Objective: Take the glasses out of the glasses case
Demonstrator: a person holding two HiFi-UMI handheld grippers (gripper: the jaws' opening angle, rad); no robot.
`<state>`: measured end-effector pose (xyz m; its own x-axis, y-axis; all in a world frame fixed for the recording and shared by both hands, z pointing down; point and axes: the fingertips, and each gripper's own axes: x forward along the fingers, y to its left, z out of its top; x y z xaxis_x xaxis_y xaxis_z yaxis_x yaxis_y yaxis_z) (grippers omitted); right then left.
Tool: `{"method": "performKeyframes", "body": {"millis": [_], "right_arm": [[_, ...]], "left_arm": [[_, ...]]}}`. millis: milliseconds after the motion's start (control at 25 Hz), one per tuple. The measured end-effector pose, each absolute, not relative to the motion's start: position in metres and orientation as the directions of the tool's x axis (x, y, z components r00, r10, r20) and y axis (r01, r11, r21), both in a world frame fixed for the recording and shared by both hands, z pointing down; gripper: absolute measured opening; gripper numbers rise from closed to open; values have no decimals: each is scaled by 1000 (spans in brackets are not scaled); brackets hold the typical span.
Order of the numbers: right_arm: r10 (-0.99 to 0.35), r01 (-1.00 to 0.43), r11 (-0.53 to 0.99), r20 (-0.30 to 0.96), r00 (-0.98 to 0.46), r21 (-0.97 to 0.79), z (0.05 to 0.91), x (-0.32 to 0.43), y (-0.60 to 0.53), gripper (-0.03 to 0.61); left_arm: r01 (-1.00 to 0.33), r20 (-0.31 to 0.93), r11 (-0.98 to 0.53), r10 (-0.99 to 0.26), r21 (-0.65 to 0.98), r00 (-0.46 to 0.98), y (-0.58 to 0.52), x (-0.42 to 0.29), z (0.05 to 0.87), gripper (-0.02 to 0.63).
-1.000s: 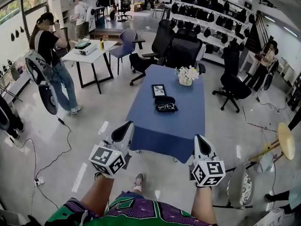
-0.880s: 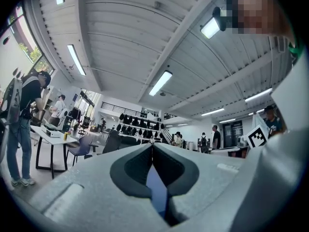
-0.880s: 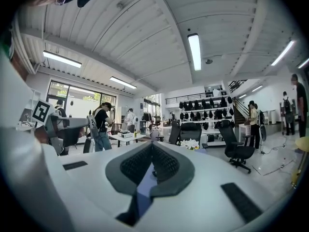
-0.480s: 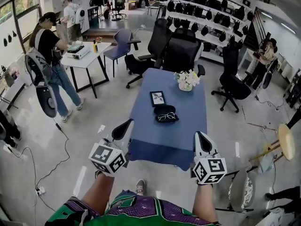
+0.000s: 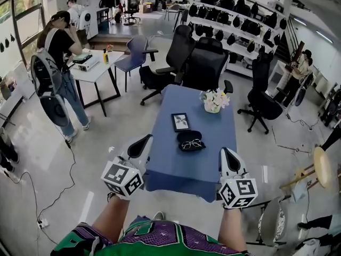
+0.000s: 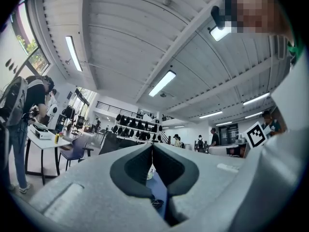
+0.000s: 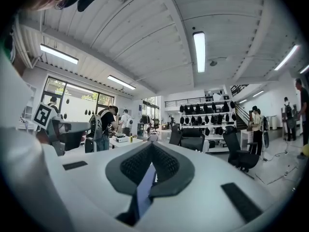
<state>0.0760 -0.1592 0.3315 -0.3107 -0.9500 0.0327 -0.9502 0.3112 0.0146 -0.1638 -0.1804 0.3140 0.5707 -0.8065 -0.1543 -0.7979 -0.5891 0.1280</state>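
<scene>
Left gripper (image 5: 147, 139) and right gripper (image 5: 224, 152), both closed, hang short of the glasses (image 5: 191, 144).

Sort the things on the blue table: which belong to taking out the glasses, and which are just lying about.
For the job: glasses case, open; glasses lying in it.
Lying about: picture frame; vase of flowers.

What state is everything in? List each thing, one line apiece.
Black glasses case: looks open, resting on the blue table.
Dark-framed glasses: lying in the case, not yet taken out.
Black picture frame: face up, it seems.
White flowers in a vase: upright.
Left hand-held gripper: shut, empty.
Right hand-held gripper: shut, empty.
</scene>
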Motion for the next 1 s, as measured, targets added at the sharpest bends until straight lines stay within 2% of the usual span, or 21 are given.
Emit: {"method": "performKeyframes", "body": {"millis": [440, 640, 1000], "right_arm": [[-939, -942, 337, 79, -336, 1, 352, 62, -198, 5], [-939, -944, 331, 98, -330, -15, 367, 75, -218, 5], [-916, -917, 399, 53, -398, -8, 356, 99, -296, 5]], "left_arm": [[-776, -138, -612, -791, 152, 596, -224, -165, 331, 15], [-775, -111, -625, -780, 93, 616, -240, -142, 344, 17], [-795, -79, -592, -806, 135, 587, -286, -98, 363, 17]]}}
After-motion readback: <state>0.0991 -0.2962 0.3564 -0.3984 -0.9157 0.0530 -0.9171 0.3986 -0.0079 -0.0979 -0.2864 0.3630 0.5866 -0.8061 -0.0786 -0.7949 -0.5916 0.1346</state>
